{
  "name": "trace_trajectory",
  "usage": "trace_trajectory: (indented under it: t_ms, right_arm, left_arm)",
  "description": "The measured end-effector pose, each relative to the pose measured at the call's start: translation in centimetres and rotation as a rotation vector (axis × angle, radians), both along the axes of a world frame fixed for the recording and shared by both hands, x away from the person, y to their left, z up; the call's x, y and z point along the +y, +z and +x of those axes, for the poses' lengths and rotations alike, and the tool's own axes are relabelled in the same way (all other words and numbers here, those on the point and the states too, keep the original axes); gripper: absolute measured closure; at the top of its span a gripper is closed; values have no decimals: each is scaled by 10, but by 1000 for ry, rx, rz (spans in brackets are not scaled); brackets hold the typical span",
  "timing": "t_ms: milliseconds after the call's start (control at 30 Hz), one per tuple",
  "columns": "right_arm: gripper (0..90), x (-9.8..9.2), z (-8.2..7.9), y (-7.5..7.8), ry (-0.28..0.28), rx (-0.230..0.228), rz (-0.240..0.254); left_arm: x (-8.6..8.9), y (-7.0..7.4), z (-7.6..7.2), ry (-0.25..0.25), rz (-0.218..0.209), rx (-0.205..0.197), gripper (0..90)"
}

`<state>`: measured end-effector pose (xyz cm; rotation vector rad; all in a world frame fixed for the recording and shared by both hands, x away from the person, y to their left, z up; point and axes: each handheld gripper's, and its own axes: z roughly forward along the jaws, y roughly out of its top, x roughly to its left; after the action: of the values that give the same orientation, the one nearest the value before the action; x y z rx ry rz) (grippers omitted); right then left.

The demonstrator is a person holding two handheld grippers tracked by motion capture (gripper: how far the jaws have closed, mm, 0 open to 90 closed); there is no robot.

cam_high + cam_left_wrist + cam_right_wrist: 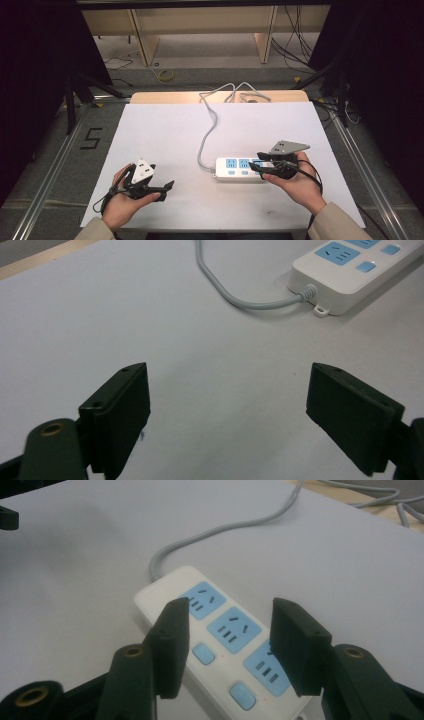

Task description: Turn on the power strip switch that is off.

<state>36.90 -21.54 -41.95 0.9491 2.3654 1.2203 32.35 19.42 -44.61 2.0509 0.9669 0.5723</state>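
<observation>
Altogether one white power strip (240,169) with three blue sockets, two grippers, left gripper (167,189) gaping, right gripper (256,162) parted above it, clasping nothing

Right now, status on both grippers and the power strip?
Left gripper open, idle. Right gripper open over power strip, nothing held. Strip flat on table, cord trailing away. Nothing blocking.

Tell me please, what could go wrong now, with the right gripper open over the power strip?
1. The right gripper hangs open over the power strip; if it closes off-centre, a pad may press a blue switch by accident.
2. The grey cable curves loose over the white table; moving the strip could drag it or make it catch.
3. The left gripper waits open, apart from the strip, so nothing steadies the strip.
</observation>
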Motion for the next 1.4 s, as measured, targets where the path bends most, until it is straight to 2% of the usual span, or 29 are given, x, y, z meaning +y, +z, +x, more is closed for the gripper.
trace_trajectory:
  t_ms: [567,733,967,1400]
  right_arm:
    - [395,-25,-8,-4,-37,-30,18]
    - [363,-34,-11,-6,-52,-30,37]
    - [342,-46,-16,-9,-75,-38,46]
    - [323,-57,-24,-14,-92,-57,68]
  left_arm:
    - [1,0,0,3,-1,-5,175]
    - [2,0,0,4,-1,-3,175]
    - [2,0,0,5,-1,-4,175]
    - [3,1,0,5,0,-7,174]
